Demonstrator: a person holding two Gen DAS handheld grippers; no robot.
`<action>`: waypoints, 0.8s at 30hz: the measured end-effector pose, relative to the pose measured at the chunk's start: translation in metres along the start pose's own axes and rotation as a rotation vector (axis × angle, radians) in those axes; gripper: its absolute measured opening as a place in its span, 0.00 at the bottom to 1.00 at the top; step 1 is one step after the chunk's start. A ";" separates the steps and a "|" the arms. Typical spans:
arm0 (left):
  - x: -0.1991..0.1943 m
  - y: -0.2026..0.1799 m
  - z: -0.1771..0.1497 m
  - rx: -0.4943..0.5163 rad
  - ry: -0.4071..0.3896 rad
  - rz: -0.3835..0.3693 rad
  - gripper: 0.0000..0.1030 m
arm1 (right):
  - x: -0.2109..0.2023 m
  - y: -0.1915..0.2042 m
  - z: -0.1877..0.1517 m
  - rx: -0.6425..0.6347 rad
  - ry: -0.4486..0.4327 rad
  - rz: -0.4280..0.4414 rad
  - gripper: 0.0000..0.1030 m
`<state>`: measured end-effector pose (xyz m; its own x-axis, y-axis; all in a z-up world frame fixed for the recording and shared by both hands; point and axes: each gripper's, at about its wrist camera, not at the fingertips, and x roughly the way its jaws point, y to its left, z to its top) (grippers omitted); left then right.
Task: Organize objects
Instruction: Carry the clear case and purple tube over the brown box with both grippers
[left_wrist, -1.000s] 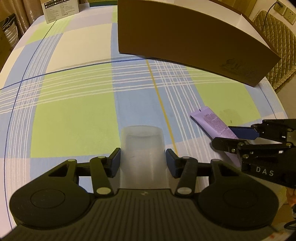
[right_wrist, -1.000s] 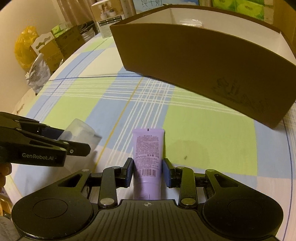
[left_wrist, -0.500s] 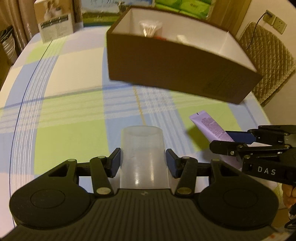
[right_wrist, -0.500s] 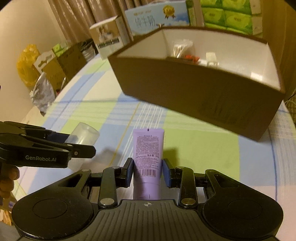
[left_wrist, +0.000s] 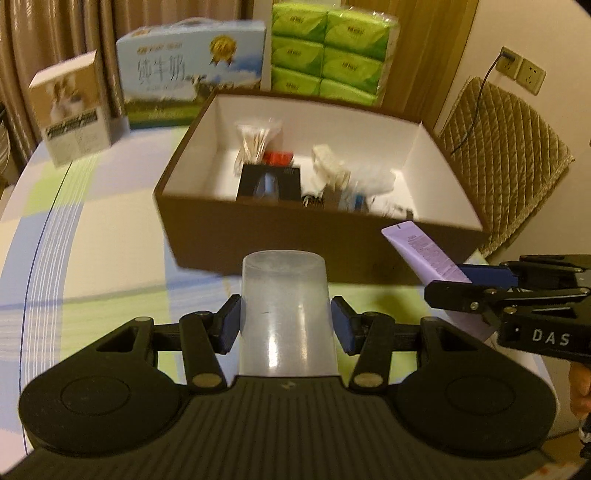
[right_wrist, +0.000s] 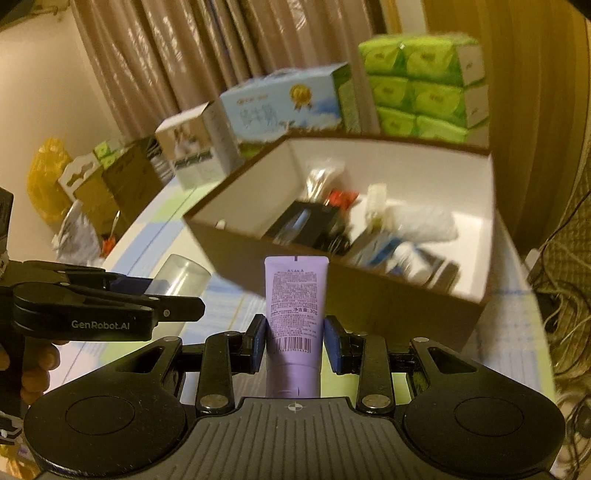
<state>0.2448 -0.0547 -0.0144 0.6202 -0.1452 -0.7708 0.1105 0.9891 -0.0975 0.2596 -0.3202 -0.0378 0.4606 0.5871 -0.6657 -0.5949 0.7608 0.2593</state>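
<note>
My left gripper (left_wrist: 286, 321) is shut on a clear plastic cup (left_wrist: 286, 306), held up above the checked tablecloth. The right gripper (right_wrist: 294, 341) is shut on a purple tube (right_wrist: 295, 295) with a barcode, its flat end pointing forward. Ahead of both stands an open brown box (left_wrist: 295, 236) with a white inside, holding a bag of cotton swabs (left_wrist: 256, 142), a black packet (left_wrist: 269, 182) and several small items. From the left wrist view the tube (left_wrist: 424, 251) and right gripper (left_wrist: 491, 288) hang at the box's front right corner; from the right wrist view the cup (right_wrist: 183, 275) and left gripper (right_wrist: 155, 295) are at left.
Behind the box (right_wrist: 406, 291) stand a blue milk carton (left_wrist: 192, 70), a green tissue pack (left_wrist: 328, 48) and a small white box (left_wrist: 72, 107). A quilted chair back (left_wrist: 506, 155) is at the right. Bags and cartons (right_wrist: 74, 184) lie beyond the table's left edge.
Both grippers have risen off the table with the cup and the tube and moved toward the box, so its inside has come into view.
</note>
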 end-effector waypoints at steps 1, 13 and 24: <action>0.002 -0.002 0.006 0.006 -0.008 -0.001 0.45 | -0.001 -0.005 0.006 0.003 -0.006 -0.002 0.30; 0.030 -0.032 0.064 0.057 -0.064 -0.021 0.45 | 0.000 -0.046 0.056 0.016 -0.081 -0.036 0.30; 0.070 -0.048 0.102 0.071 -0.048 -0.027 0.45 | 0.025 -0.083 0.084 0.022 -0.077 -0.081 0.30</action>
<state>0.3620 -0.1147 0.0001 0.6525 -0.1744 -0.7374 0.1815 0.9808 -0.0714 0.3756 -0.3455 -0.0175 0.5560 0.5422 -0.6300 -0.5396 0.8120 0.2227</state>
